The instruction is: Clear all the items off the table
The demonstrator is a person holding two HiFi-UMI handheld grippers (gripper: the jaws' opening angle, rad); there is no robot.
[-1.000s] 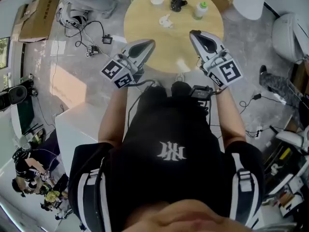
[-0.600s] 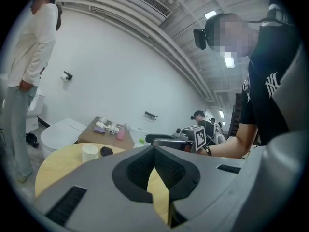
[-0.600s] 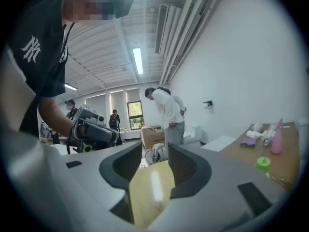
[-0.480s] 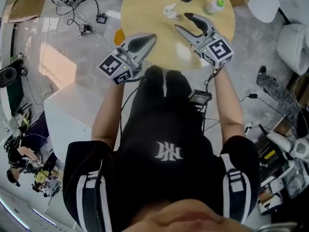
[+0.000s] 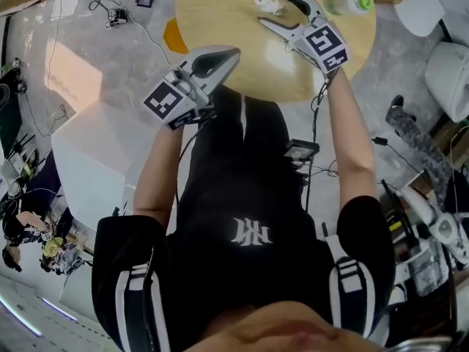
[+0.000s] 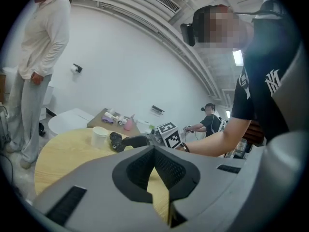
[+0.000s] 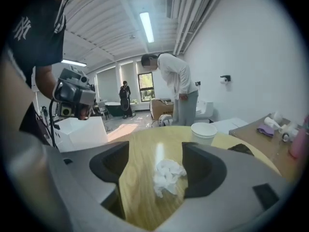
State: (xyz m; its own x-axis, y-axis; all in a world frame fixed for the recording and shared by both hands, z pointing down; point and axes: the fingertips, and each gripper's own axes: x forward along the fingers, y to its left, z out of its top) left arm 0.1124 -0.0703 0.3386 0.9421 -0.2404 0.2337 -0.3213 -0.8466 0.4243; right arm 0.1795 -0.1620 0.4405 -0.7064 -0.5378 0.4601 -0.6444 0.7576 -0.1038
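Grey plastic nearest: left gripper [image 5: 233, 51] left of centre in the head view, tips at the near rim of the round wooden table [image 5: 220, 20], marker cube [image 5: 167, 103] trailing toward the lower left. Pressed together at the tips in the left gripper view [image 6: 154, 149], with only a sliver of wood showing below them and nothing gripped.

Further up and right of centre in the head view, right gripper [image 5: 272, 7] out over the tabletop at the end of a straight arm, its own marker cube [image 5: 325, 44] just behind. Spread wide, having just been opening, pads touching nothing.

Crumpled white tissue [image 5: 267, 0] flat on the wood at the top of the head view, right at those fingertips. In the right gripper view, tissue [image 7: 166, 175] in the gap between the two jaws, slightly right of the middle and clear of both.

Beyond, toward the upper right of the head view, clear bottle with a green cap [image 5: 348, 4] on its side on the wood. Past the tissue in the right gripper view, upright white cup [image 7: 203, 129], and a black object [image 7: 240, 149] at the far right rim, partly hidden by the jaw. Same cup [image 6: 99, 135] and black object [image 6: 116, 141] side by side left of centre in the left gripper view.
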